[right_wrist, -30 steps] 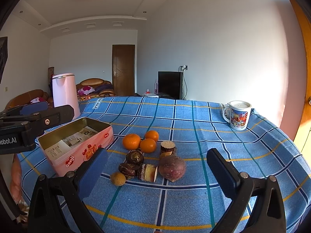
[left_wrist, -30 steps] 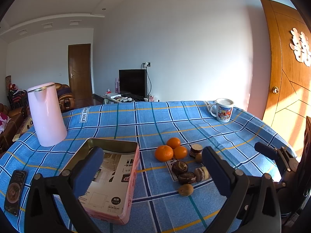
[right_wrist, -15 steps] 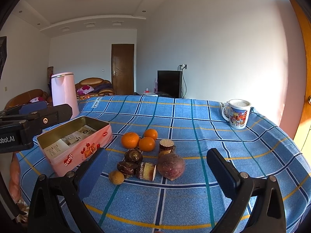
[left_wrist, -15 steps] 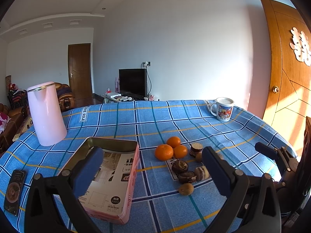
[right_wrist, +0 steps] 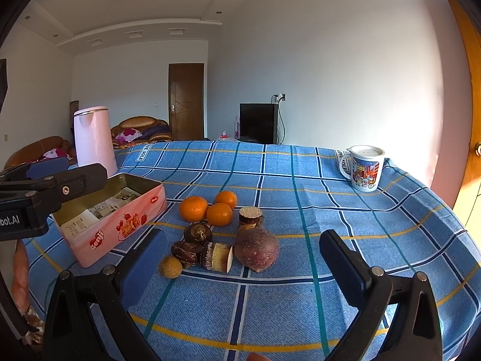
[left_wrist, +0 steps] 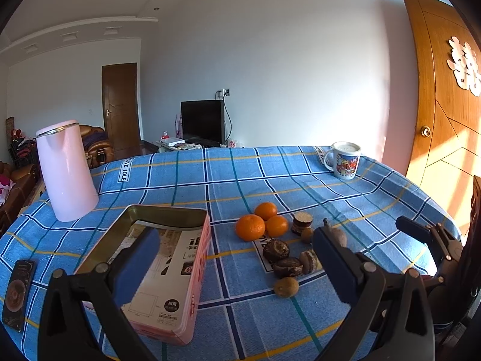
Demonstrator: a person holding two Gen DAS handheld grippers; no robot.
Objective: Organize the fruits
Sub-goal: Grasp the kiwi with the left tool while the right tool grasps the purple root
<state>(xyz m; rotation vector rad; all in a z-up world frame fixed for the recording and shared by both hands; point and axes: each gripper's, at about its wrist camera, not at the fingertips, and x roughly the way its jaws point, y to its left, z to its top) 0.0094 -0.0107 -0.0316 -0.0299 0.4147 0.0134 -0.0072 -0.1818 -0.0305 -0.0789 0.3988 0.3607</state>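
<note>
From the left wrist, the left tool (left_wrist: 231,260) hangs released over the tin (left_wrist: 168,258) — only paper inside. From the right wrist, the right tool (right_wrist: 240,260) gapes, empty, before the fruits (right_wrist: 222,231) heaped on the counter (right_wrist: 330,204) — nothing sorted yet.

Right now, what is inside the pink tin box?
The pink tin box is open with no lid on it. Inside lies printed paper, like a leaflet; no fruit shows. The left gripper hides part of the floor, and nothing shows beneath the paper.
</note>
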